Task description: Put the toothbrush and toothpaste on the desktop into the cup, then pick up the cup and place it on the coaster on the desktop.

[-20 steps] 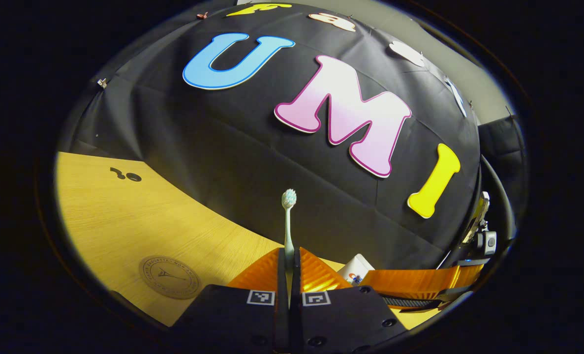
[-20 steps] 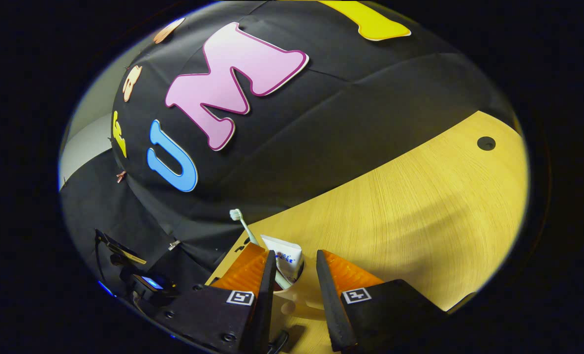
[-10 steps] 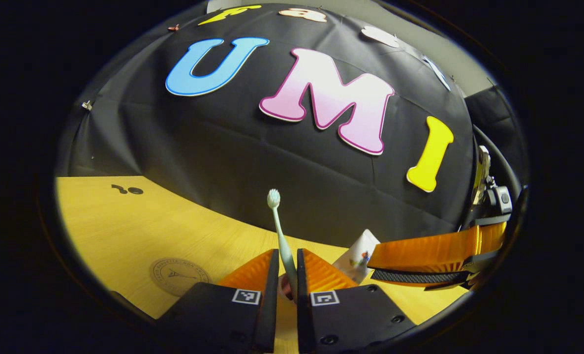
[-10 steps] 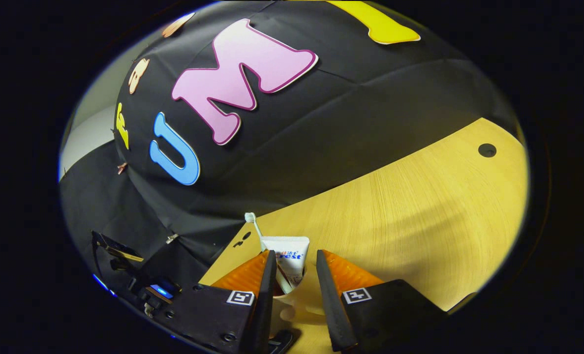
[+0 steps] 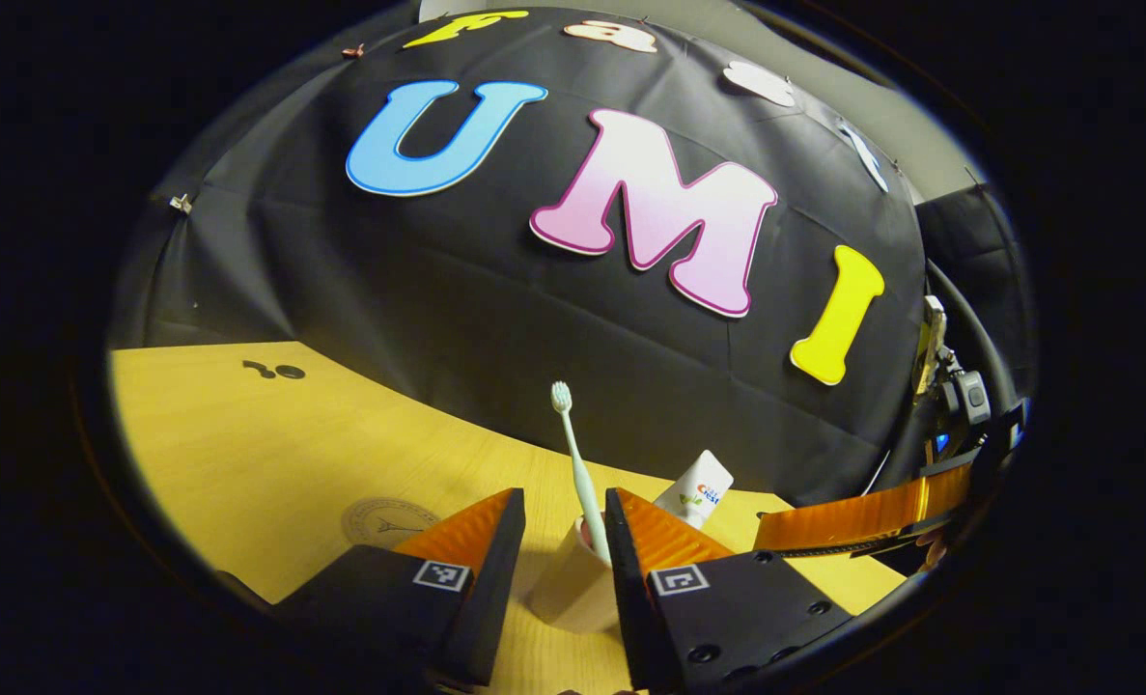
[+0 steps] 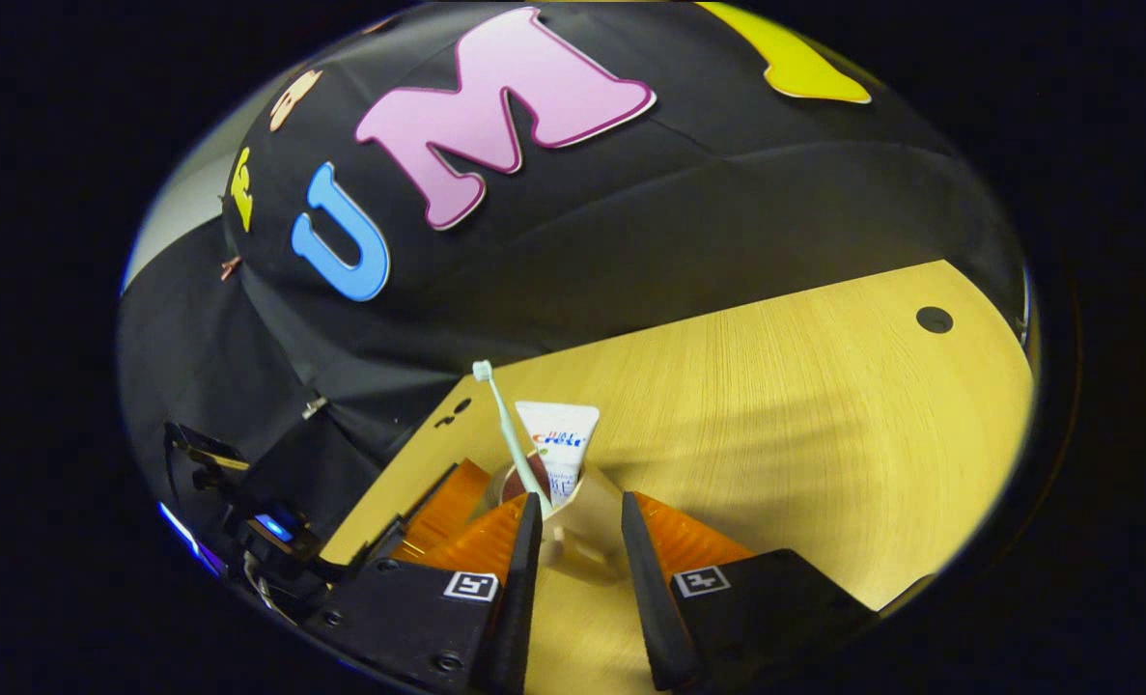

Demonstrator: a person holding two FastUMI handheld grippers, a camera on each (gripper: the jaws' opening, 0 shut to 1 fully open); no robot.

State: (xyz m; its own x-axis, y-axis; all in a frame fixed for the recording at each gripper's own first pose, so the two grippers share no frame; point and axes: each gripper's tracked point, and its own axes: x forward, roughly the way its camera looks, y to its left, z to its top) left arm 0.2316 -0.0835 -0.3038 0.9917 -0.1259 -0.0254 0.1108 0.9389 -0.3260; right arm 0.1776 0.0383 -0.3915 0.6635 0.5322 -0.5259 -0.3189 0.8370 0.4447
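Observation:
A pale cup (image 5: 565,584) stands on the wooden desktop (image 5: 244,434) between the fingers of my left gripper (image 5: 563,494), which is open. A light toothbrush (image 5: 577,463) stands in the cup, head up, touching neither finger. The toothpaste tube (image 5: 698,487) leans in it too. In the right gripper view the cup (image 6: 577,541) with toothbrush (image 6: 507,430) and toothpaste (image 6: 555,446) sits just past my open right gripper (image 6: 580,500). The round coaster (image 5: 387,521) lies left of the cup.
The right gripper's ribbed finger (image 5: 857,519) reaches in from the right of the cup. The left gripper's finger (image 6: 442,507) lies at the cup's left. Small dark holes (image 5: 278,371) (image 6: 934,319) mark the desktop. Black cloth wall runs behind.
My left gripper has opened and let go of the toothbrush, which now stands in the cup. Both views have drawn back a little, so more of the cup shows.

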